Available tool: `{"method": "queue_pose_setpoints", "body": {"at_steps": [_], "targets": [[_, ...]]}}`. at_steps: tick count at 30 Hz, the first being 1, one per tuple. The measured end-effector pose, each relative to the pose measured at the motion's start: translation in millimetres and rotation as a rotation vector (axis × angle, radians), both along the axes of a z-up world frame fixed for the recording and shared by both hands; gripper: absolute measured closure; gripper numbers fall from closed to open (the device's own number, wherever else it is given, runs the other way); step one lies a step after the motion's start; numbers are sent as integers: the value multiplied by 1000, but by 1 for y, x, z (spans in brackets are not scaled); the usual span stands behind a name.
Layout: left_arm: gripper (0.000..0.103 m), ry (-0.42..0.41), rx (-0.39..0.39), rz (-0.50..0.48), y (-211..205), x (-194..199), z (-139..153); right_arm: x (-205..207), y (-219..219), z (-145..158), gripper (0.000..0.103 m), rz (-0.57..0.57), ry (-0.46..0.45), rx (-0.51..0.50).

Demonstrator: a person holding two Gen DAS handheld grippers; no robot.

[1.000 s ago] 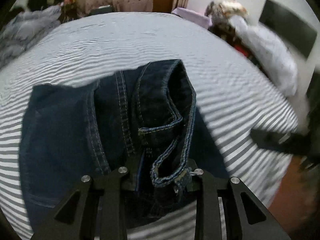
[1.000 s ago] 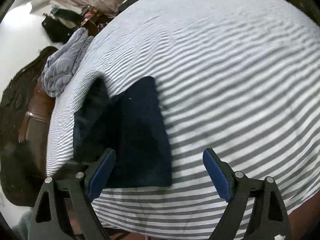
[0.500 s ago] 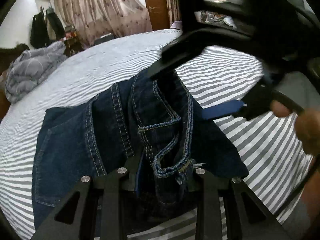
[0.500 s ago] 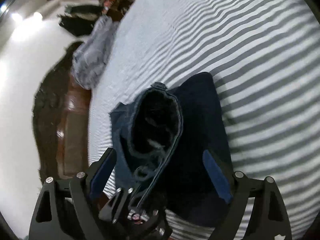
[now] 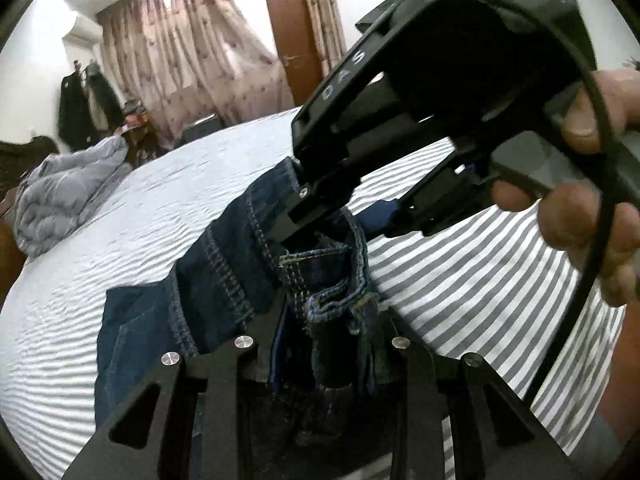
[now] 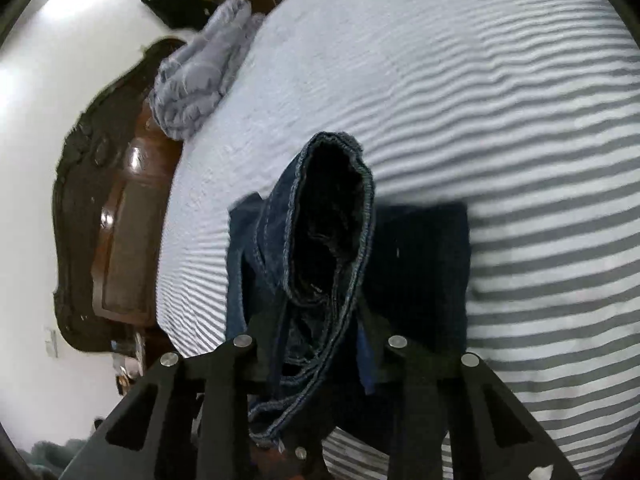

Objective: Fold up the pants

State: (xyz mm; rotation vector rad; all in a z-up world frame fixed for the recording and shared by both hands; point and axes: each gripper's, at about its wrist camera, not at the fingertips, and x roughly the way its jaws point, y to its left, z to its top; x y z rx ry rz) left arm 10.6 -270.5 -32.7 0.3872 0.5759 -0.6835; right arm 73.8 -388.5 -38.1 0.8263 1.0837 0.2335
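Dark blue jeans point(image 5: 224, 280) lie partly folded on a striped bed. My left gripper point(image 5: 324, 344) is shut on a bunched hem of the jeans and holds it above the bed. My right gripper point(image 6: 320, 340) is shut on the same raised fold of the jeans point(image 6: 332, 240), whose leg opening faces the right wrist camera. In the left wrist view the right gripper point(image 5: 320, 216) comes in from the upper right, held by a hand point(image 5: 580, 220), and clamps the denim just beyond my left fingers. The rest of the jeans lies flat below.
The bed sheet point(image 5: 480, 280) has grey and white stripes. A grey quilt point(image 5: 60, 200) is bunched at the bed's far left, also in the right wrist view point(image 6: 200, 76). A dark wooden headboard point(image 6: 120, 240) lies beyond it. Curtains point(image 5: 192, 60) and a door point(image 5: 296, 40) stand behind.
My right gripper moved in over the jeans and closed on the raised fold beside the left gripper. The left gripper kept its grip and lifted the fold higher.
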Motion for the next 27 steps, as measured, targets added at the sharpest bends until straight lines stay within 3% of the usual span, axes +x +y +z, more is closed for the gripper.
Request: {"method": "queue_pose_setpoints", "body": {"at_steps": [3, 5, 6, 7, 9, 13, 16, 19, 23, 27], "targets": [[67, 70, 73, -73, -18, 1, -14, -8, -20, -24, 76, -58, 69, -11], [65, 169, 142, -83, -23, 6, -29, -10, -25, -49, 71, -62, 127, -17], [63, 202, 127, -79, -18, 7, -31, -14, -28, -56, 59, -83, 139, 3], [61, 225, 94, -79, -10, 7, -29, -18, -32, -59, 54, -115, 136, 19], [59, 286, 43, -108, 7, 6, -20, -23, -32, -56, 53, -125, 118, 13], [52, 306, -29, -120, 52, 1, 6, -35, -25, -25, 53, -131, 71, -134], [47, 275, -63, -26, 95, 17, 27, -47, -14, 0, 53, -113, 14, -156], [45, 237, -61, 94, 129, 42, 36, -54, 0, 7, 53, -68, 14, -146], [45, 295, -30, 284, 175, 82, 15, -45, 17, -8, 61, -33, 69, -172], [45, 352, 10, 359, 194, 95, -18, -30, 27, -26, 68, -25, 111, -227]]}}
